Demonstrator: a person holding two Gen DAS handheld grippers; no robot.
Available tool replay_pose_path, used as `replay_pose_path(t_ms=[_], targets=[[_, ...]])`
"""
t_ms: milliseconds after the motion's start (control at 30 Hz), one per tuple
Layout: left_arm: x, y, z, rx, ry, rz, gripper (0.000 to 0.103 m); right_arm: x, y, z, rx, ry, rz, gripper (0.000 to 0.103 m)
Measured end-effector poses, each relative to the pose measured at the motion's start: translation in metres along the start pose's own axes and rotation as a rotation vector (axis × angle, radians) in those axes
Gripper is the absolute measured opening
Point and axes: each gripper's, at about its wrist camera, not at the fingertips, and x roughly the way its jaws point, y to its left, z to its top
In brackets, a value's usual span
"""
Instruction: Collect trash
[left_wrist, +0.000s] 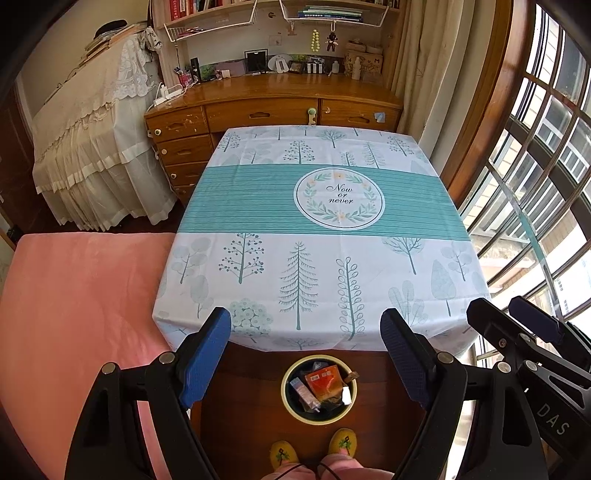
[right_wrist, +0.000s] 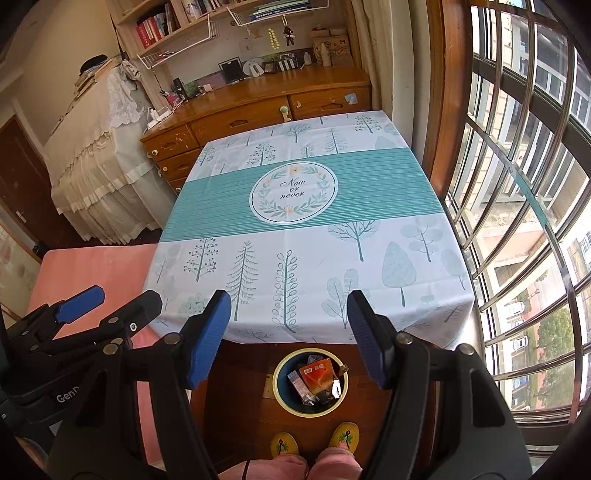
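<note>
While I stand at the near edge of the bench, my feet in yellow slippers (left_wrist: 341, 441) show at the bottom of both views, toes toward a round bin (left_wrist: 319, 389) on the dark wood floor. The bin sits just in front of the slippers, partly under the overhang of the cloth. Inside it: an orange packet (left_wrist: 325, 382), a small pale carton (left_wrist: 301, 387) & a few other wrappers, all lying loose in a heap.

My left claw (left_wrist: 306, 360) hangs above the bin w/ its blue pads wide apart, nothing between them. My right claw (right_wrist: 290, 341) is beside it, pads also apart but narrower, nothing held; the bin shows in the gap between them (right_wrist: 310, 382).

Beyond that, the bench (left_wrist: 258, 295) wears a white cloth w/ printed trees & a teal band across the middle, bearing a round emblem reading "Now or never" (left_wrist: 339, 195). To the left lies a pink bed (left_wrist: 74, 295). Past the bench's far edge stands a wooden desk (left_wrist: 273, 92) w/ drawers, small frames & bottles on top, shelves w/ books above. Left of the desk, something draped in cream lace (left_wrist: 96, 147). The right side is a barred window (left_wrist: 546, 184).
</note>
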Motion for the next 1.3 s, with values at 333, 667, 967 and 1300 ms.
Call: replay_pose_path(t_ms=[333,667,967,1300], targets=[[-0.002,0.001,0.001,-0.005,-0.005,0.002,0.085,-0.001,0.000,0.000,-0.002,-0.005,-0.001,0.063],[-0.009,-0.011,0.003,-0.042,-0.032,0.019,0.085,-0.005,-0.010,0.005,-0.013,-0.019,0.003,0.063],[-0.012,-0.014,0.006,-0.057,-0.040,0.037,0.085,-0.008,-0.012,0.006,-0.014,-0.034,0.007,0.063],[-0.008,-0.016,0.005,-0.050,-0.017,0.029,0.085,-0.013,-0.014,0.007,-0.018,-0.042,0.005,0.063]])
